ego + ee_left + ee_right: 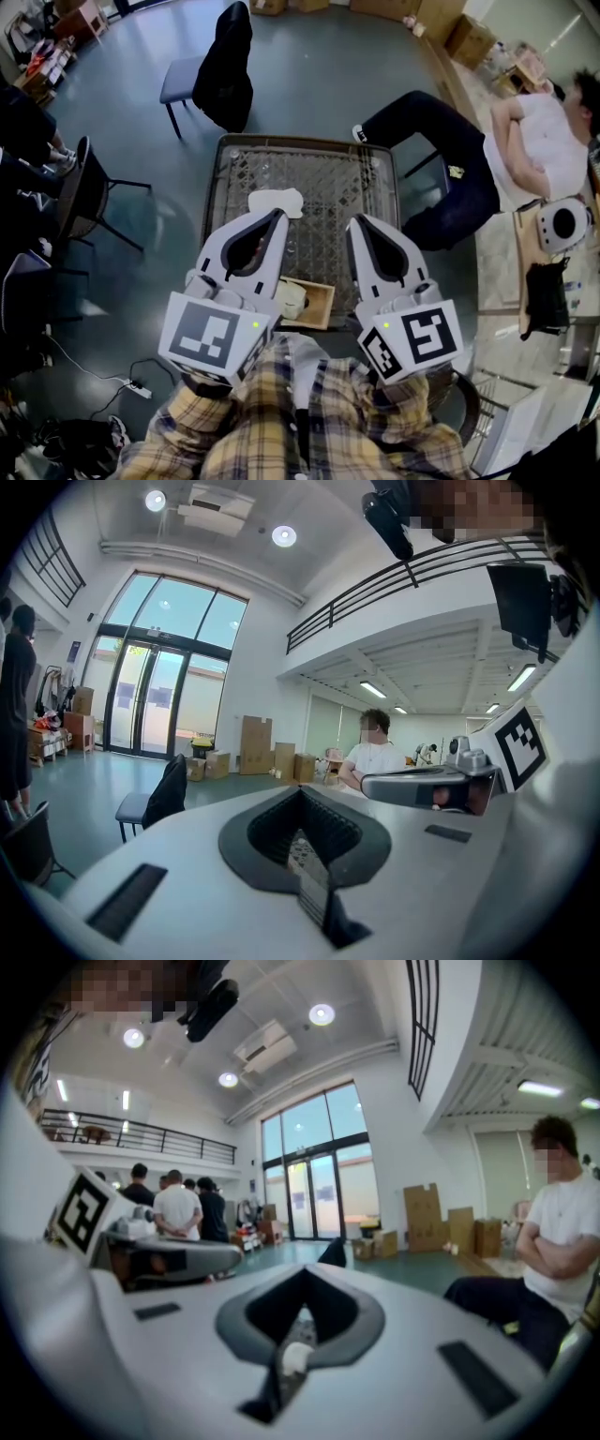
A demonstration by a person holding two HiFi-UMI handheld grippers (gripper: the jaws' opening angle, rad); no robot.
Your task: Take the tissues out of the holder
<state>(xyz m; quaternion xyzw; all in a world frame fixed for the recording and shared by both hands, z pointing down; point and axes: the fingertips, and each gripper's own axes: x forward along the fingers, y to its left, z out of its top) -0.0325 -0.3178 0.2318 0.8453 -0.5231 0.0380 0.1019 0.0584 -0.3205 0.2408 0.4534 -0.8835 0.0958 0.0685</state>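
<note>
Plaid sleeves (281, 422) up front, then the two white plastic tongs: left gripper (279, 217) and right gripper (356, 224), both clamped fully shut on nothing, over a lattice-topped table (328, 178). The boxy wooden holder (319, 307) sits between them with pale tissues (291, 298) inside. One crumpled tissue (277, 201) lies by the left tip.

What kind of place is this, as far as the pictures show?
Probably a large hall used as a workspace: tall glass doors, a balcony railing and stacked cardboard boxes.
</note>
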